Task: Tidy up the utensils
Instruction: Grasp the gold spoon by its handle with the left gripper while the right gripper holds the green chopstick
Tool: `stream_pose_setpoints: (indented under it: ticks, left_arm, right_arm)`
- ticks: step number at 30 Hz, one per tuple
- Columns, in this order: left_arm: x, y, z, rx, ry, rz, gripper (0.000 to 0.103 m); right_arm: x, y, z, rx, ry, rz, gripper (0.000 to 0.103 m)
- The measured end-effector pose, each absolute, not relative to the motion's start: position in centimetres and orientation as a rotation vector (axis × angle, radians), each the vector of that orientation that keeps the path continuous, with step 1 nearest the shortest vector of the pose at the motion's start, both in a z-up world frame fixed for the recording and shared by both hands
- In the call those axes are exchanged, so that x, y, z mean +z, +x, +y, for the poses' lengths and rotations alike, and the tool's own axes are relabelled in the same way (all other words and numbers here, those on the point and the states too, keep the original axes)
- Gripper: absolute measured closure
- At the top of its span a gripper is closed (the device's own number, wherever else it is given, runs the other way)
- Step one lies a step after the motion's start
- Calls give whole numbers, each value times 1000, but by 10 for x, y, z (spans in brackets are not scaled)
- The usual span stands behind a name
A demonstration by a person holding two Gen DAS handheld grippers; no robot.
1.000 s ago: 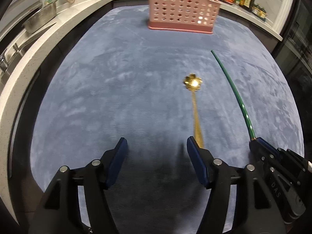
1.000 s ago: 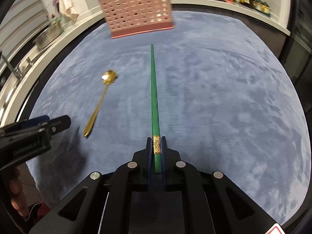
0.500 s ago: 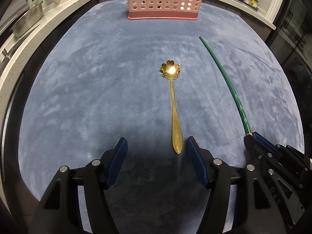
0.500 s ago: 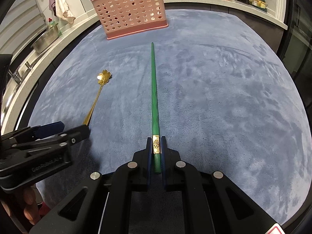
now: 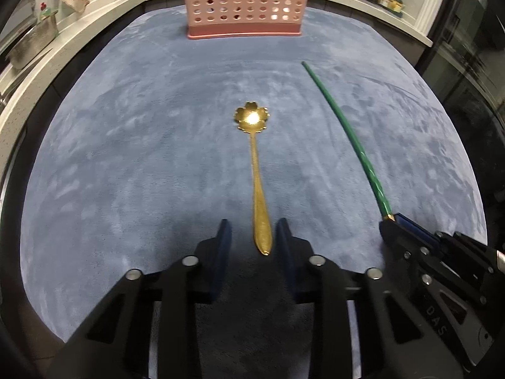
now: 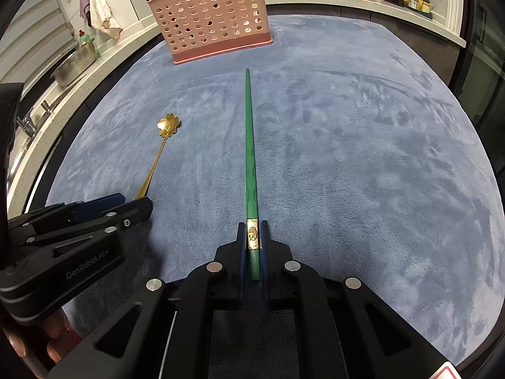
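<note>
Since half a second ago the left gripper (image 5: 252, 237) has narrowed its fingers (image 5: 224, 237) around the tail of the gold metal spoon with a flower-shaped bowl (image 5: 257, 189), where before they stood wide apart with the handle end just inside the right one. Now the two blue-padded fingers flank the handle tip on both sides, low in the centre of the left wrist frame, with a visible gap on each side; they are partly open and not touching the spoon, which lies flat on the blue-grey plush cloth covering the tabletop (image 5: 126, 158). The spoon's bowl points toward the top of the frame, at the pink perforated plastic utensil basket (image 5: 246, 3) standing at the upper centre, well apart from it.

The right gripper (image 6: 253, 237) is closed tight on the gold-banded end of the long green chopstick (image 6: 249, 145), its fingers (image 6: 241, 246) pressing both sides of it. The chopstick runs straight up the middle of the right wrist frame, its thin tip ending short of the basket (image 6: 214, 22). This grip matches the earlier frame.

In the right wrist view the left gripper (image 6: 139, 205) enters from the lower left, with the spoon (image 6: 161, 154) stretching up from it toward the centre left. In the left wrist view the right gripper (image 5: 391, 221) sits at lower right, holding the chopstick (image 5: 347, 132).
</note>
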State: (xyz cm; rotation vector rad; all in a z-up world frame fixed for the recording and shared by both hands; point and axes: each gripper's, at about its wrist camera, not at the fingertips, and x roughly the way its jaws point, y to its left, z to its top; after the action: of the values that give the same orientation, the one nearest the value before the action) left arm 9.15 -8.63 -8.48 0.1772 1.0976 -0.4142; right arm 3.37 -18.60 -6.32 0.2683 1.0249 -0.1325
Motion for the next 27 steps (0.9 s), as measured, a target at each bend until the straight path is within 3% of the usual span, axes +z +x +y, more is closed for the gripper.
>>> stream_pose_setpoints:
  ticks: [3,11,20,23,24,27]
  left_arm:
    - [-84,89,-88,-434,178,1097,93]
    - [-79,89,-84,-450,157,1094,93]
    - [-34,88,-74,-463,109,1004,94]
    - [-16,92,-72,-471,86,971,96]
    - [-10,93,-71,-476,80,959,101]
    - [3,95,-70,-482,66,933,102]
  right_arm:
    - [-63,33,-186,-132,266,1025,95]
    - [-63,33,-187,-131,268,1025,96]
    - [-28,29,-181,-126,230,941,96]
    - [-14,29,-183,-122,236,912,96]
    - [-8,29,-184,-122,242,900,96]
    - [3,31,-185,-121,248,876,96]
